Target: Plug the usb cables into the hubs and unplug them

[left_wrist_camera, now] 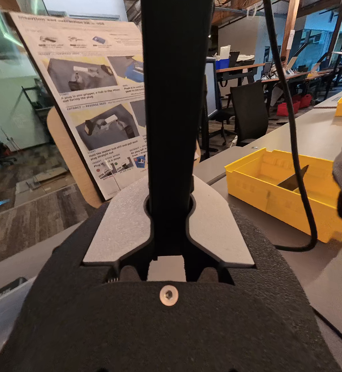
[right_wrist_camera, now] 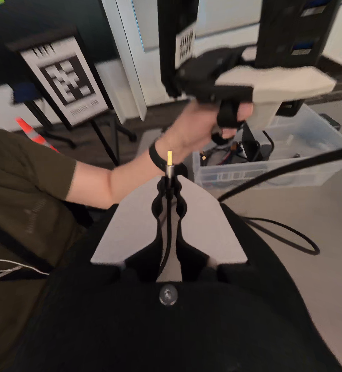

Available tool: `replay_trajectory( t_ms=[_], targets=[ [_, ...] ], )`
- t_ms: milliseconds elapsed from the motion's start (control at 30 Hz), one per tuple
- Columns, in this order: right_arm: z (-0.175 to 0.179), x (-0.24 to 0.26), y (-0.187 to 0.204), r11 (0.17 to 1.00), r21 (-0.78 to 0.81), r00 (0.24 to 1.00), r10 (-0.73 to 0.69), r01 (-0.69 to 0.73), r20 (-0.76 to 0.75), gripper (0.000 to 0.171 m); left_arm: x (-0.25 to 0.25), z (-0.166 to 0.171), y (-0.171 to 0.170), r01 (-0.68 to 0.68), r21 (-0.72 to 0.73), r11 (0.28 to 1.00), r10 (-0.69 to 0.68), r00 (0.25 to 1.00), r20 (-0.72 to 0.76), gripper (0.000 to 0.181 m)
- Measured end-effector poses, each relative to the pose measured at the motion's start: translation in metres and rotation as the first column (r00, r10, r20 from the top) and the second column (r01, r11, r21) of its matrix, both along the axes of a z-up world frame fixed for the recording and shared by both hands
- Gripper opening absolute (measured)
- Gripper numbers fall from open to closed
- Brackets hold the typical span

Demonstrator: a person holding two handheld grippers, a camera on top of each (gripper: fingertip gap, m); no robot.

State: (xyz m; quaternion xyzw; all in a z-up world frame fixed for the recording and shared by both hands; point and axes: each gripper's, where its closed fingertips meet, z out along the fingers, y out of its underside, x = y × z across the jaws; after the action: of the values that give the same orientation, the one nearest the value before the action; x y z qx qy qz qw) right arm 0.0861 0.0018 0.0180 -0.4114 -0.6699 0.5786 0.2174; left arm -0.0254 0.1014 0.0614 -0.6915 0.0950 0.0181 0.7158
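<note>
A black USB cable (right_wrist_camera: pixel 167 231) runs up between the right tongs (right_wrist_camera: pixel 169 184), which are closed on its plug (right_wrist_camera: pixel 169 161); the gold connector tip points up, clear of the fingers. The left tongs (left_wrist_camera: pixel 169 203) are clamped around a tall black hub (left_wrist_camera: pixel 174 120), held upright above the grey table (left_wrist_camera: pixel 317 281). Another black cable (left_wrist_camera: pixel 293 141) hangs down to the table beside a yellow bin (left_wrist_camera: pixel 266 193). An instruction board (left_wrist_camera: pixel 81 100) leans behind. A person's hand (right_wrist_camera: pixel 192 128) grips the left tool's handle.

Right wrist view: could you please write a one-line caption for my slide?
Right gripper shut on a USB cable, gold plug pointing toward the hub-holding left gripper.
</note>
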Motion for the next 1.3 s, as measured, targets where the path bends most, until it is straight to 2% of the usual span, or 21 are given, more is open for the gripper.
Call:
replay_trajectory(
  t_ms=[167,367,667,867,1300],
  targets=[
    [0.045,0.02,0.009,0.966,-0.258,0.999,-0.007,-0.007,-0.05,0.009,0.026,-0.006,0.014,0.0,0.031,1.0,0.002,0.998,-0.057,0.026],
    [0.067,0.032,0.022,0.921,-0.389,0.996,-0.05,0.017,-0.075,0.009,0.055,-0.026,0.03,0.022,-0.016,1.0,-0.024,0.993,-0.118,0.028],
    [0.053,0.035,0.06,0.857,-0.512,0.998,-0.042,0.055,0.037,0.009,0.099,-0.034,0.034,0.216,-0.024,0.976,-0.218,0.972,-0.087,0.026],
    [0.043,0.031,0.077,0.833,-0.547,0.996,-0.058,0.086,0.069,0.009,0.109,-0.039,0.036,0.236,-0.047,0.971,-0.239,0.965,-0.111,0.026],
    [0.032,0.036,0.077,0.762,-0.648,0.989,0.097,-0.004,0.108,0.009,0.126,-0.038,0.029,0.33,-0.036,0.943,-0.332,0.932,-0.147,0.027]
  ],
)
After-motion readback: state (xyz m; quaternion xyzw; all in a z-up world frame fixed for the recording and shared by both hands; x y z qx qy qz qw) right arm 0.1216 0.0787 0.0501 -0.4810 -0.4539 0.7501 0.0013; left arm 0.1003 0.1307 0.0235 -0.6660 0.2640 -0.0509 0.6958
